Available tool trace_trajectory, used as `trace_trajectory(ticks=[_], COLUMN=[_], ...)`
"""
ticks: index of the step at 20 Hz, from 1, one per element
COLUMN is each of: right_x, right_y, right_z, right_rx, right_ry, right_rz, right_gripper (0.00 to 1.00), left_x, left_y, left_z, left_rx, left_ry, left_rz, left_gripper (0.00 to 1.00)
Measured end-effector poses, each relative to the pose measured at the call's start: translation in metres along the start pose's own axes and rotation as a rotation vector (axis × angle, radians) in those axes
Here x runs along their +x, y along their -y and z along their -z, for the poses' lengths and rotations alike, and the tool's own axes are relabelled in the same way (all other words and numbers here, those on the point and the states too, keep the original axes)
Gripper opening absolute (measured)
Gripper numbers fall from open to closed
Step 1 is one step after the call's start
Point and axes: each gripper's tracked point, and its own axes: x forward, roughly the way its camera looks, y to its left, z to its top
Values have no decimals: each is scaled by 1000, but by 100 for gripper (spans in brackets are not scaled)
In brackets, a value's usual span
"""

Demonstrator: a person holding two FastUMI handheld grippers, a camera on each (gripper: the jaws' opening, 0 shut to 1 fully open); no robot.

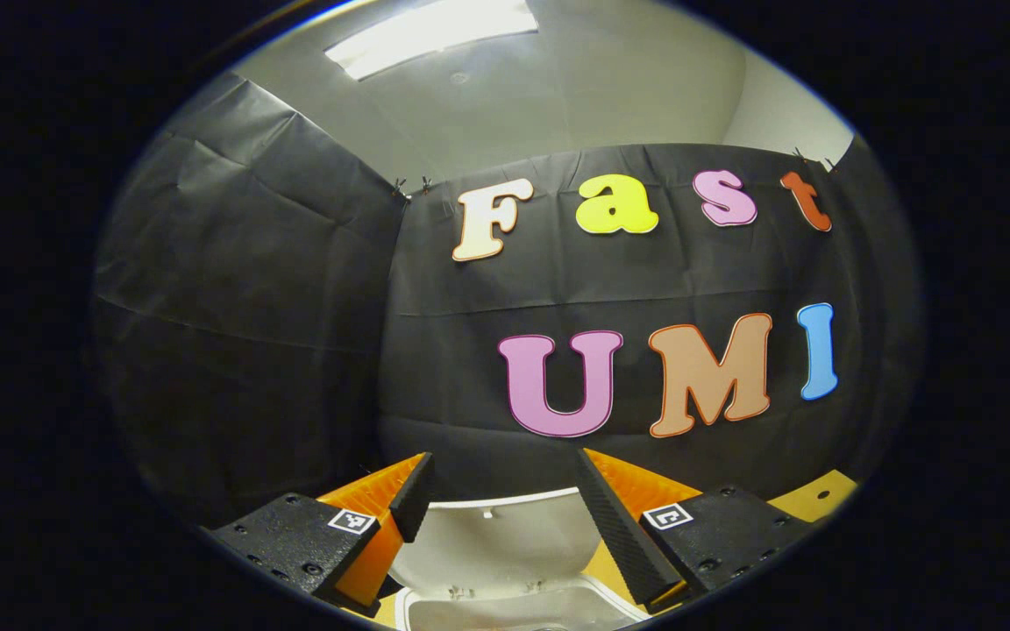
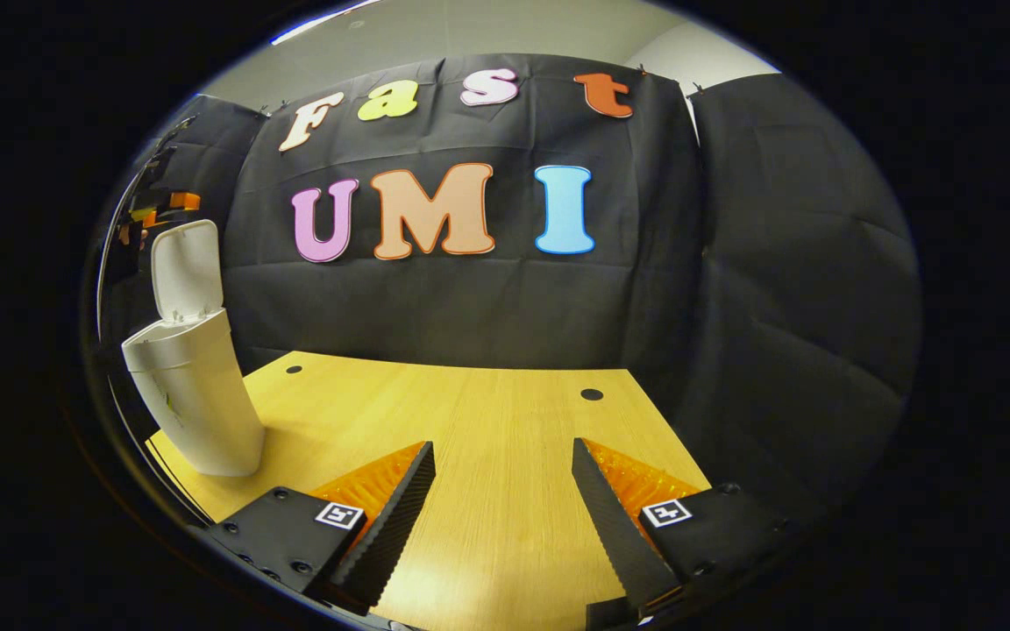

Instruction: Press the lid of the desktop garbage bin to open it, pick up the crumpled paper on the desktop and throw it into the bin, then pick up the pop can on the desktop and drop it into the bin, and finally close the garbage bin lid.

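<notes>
- Below the left gripper (image 1: 498,499), in the left gripper view, the garbage bin (image 1: 514,609) sits with its lid (image 1: 505,548) swung up and its mouth open just beneath the fingers. The jaws stand apart with nothing between them: released, empty.
- Risk from this spot: the gripper hangs close over the raised lid, so a careless drop or sideways sweep could knock the lid past its hinge or shove the light bin across the desk (image 1: 821,495).
- Off to the left edge of the right gripper view, the same garbage bin (image 2: 198,394) stands upright on the desk (image 2: 487,421), lid (image 2: 187,267) up. The right gripper (image 2: 501,499) hovers over bare wood, fingers spread and holding nothing.
- No crumpled paper or pop can lies on the stretch of desk seen from this side; I cannot tell whether both are already in the bin.
- If they are, closing the lid is what remains. Pressing off-centre or too hard could tip the tall, narrow bin, or leave the catch unlatched so the lid springs back.
</notes>
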Motion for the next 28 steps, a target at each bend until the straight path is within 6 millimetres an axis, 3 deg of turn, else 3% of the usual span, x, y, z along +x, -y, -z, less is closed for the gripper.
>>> trace_trajectory(ticks=[4, 6, 7, 9, 11, 15, 17, 18, 21, 25, 26, 28], right_x=[-7, -10, -11, -12, -10, -2, 2, 4, 8, 10, 10, 9], right_y=[19, 25, 27, 27, 22, 6, -3, -7, -17, -30, -33, -38], right_z=[9, 12, 13, 13, 8, 1, 1, 1, 3, 5, 8, 12], right_rx=[14, 12, 13, 13, 7, 0, -12, -19, -39, -51, -50, -58], right_ry=[-11, -17, -19, -20, -13, -1, -3, -3, -9, -13, -16, -23], right_rz=[54, 75, 82, 83, 72, 20, -8, -21, -59, -98, -107, -121], right_gripper=[99, 99, 99, 99, 99, 100, 100, 99, 99, 99, 99, 99], left_x=[31, 34, 34, 28, 18, -23, -44, -53, -77, -106, -113, -124], left_y=[-7, -7, -9, -6, -3, 6, 11, 12, 17, 28, 31, 35], left_z=[24, 39, 31, 36, 36, 41, 50, 54, 70, 111, 123, 147], left_rx=[22, 17, 3, -2, -15, -13, -24, -36, -54, -62, -70, -76], left_ry=[-110, -165, -139, -150, -153, -149, -165, -175, -202, -287, -312, -365], left_rz=[-6, -8, -12, -4, 4, 19, 29, 30, 37, 43, 46, 47], left_gripper=[97, 94, 95, 99, 100, 95, 100, 95, 93, 93, 99, 94])
